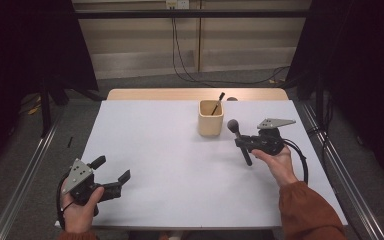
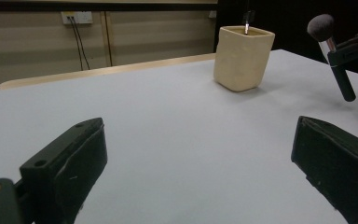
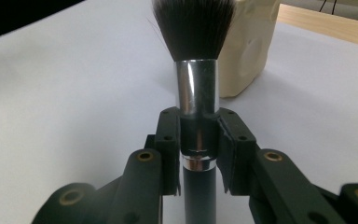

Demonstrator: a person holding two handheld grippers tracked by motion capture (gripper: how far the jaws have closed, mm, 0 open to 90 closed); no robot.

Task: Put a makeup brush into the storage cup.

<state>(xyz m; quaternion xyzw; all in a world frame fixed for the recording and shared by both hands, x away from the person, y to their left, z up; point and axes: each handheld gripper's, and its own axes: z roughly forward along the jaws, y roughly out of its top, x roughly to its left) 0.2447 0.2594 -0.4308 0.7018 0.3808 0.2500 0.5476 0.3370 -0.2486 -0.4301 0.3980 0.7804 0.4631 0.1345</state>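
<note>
A makeup brush (image 1: pixel 239 140) with a dark bushy head, silver ferrule and black handle is clamped in my right gripper (image 1: pixel 244 142), held above the white table (image 1: pixel 170 160) just right of a cream cup (image 1: pixel 210 118). The right gripper view has its jaws pressed on the brush (image 3: pixel 196 107) at the ferrule, bristles up, with the cup (image 3: pixel 249 46) behind. A thin dark tool (image 1: pixel 218 103) stands in the cup. My left gripper (image 1: pixel 114 173) rests open at the table's near left corner, nothing between its jaws. The left gripper view looks across at the cup (image 2: pixel 242 57) and the brush (image 2: pixel 331 51).
Metal rails (image 1: pixel 25 185) run along both sides of the table. A wooden strip (image 1: pixel 195 94) edges the far side. Cables (image 1: pixel 180 55) hang down the back wall to the floor.
</note>
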